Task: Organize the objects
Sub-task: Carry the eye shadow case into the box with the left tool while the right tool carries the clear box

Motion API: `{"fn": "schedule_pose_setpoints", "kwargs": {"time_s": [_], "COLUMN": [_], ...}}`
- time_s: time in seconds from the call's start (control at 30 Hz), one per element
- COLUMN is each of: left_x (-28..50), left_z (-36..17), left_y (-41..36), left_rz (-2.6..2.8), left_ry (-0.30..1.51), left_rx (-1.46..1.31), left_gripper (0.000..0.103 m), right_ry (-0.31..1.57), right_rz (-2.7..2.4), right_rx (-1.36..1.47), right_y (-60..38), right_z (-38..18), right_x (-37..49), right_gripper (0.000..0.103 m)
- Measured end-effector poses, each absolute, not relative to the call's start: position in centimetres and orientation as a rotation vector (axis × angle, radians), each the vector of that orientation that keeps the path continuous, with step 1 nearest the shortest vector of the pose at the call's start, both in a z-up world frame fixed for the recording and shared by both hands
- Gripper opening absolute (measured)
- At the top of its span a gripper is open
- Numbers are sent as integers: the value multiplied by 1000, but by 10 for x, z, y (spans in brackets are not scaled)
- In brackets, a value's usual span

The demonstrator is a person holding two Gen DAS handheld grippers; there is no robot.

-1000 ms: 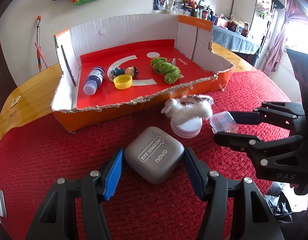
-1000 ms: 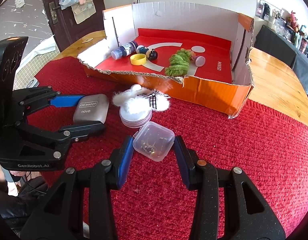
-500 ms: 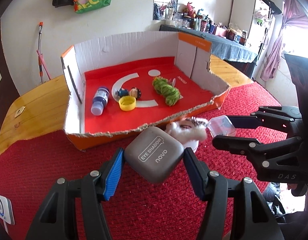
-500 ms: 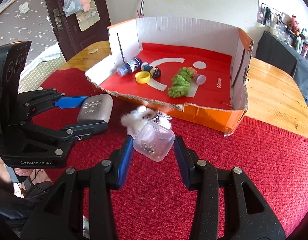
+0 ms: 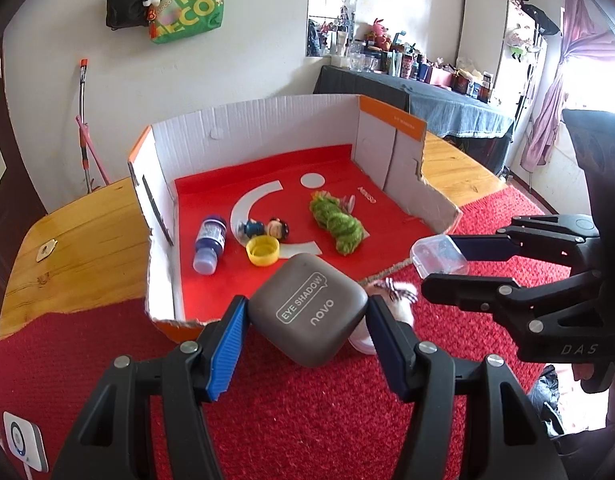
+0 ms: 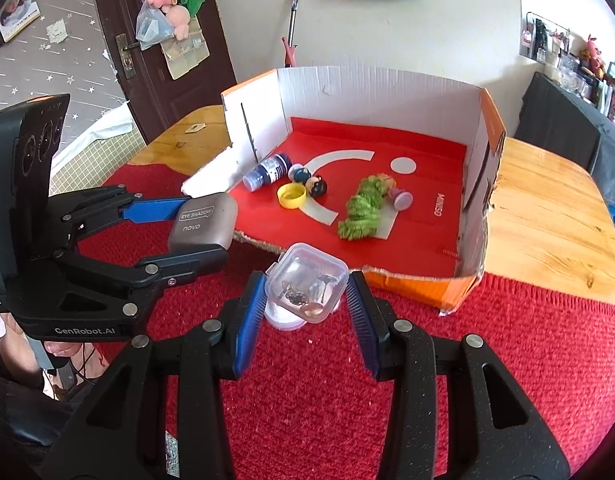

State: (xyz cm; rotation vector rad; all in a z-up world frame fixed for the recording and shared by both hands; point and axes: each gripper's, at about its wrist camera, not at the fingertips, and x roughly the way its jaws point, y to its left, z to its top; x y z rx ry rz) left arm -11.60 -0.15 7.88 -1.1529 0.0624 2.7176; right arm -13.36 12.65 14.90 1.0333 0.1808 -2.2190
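My left gripper is shut on a grey eye shadow case, held in the air above the red cloth just short of the torn front wall of the cardboard box. My right gripper is shut on a small clear plastic box with small metal bits inside, also lifted. The two grippers hang side by side: the right gripper shows in the left wrist view, the left gripper in the right wrist view. A white fluffy puff on a round pad lies on the cloth beneath them, mostly hidden.
Inside the box lie a blue bottle, a yellow cap, a small doll figure, a green yarn bundle and a pink-capped item. A red cloth covers the wooden table. A hand holds the left gripper.
Both grippers have risen with their objects off the cloth and moved towards the box. The fluffy puff stayed on the cloth and is now mostly hidden behind the held items.
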Motion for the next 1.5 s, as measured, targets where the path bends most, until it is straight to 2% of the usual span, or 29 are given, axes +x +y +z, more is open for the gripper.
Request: {"fn": "schedule_pose_setpoints", "kwargs": {"time_s": [0.6, 1.03, 1.5], "left_x": [-165, -194, -203], "left_z": [74, 52, 37], "left_y": [-14, -17, -20], "left_rz": [2596, 2425, 2421], "left_ry": [28, 98, 111], "left_rx": [-1319, -1501, -1531], "left_gripper": [62, 62, 62], "right_ry": [177, 131, 129], "right_rz": [-2117, -2012, -1999], "right_rx": [1147, 1293, 1332], "right_y": [111, 101, 98], "right_z": [150, 128, 115], "right_x": [-184, -217, -229], "right_gripper": [40, 40, 40]}}
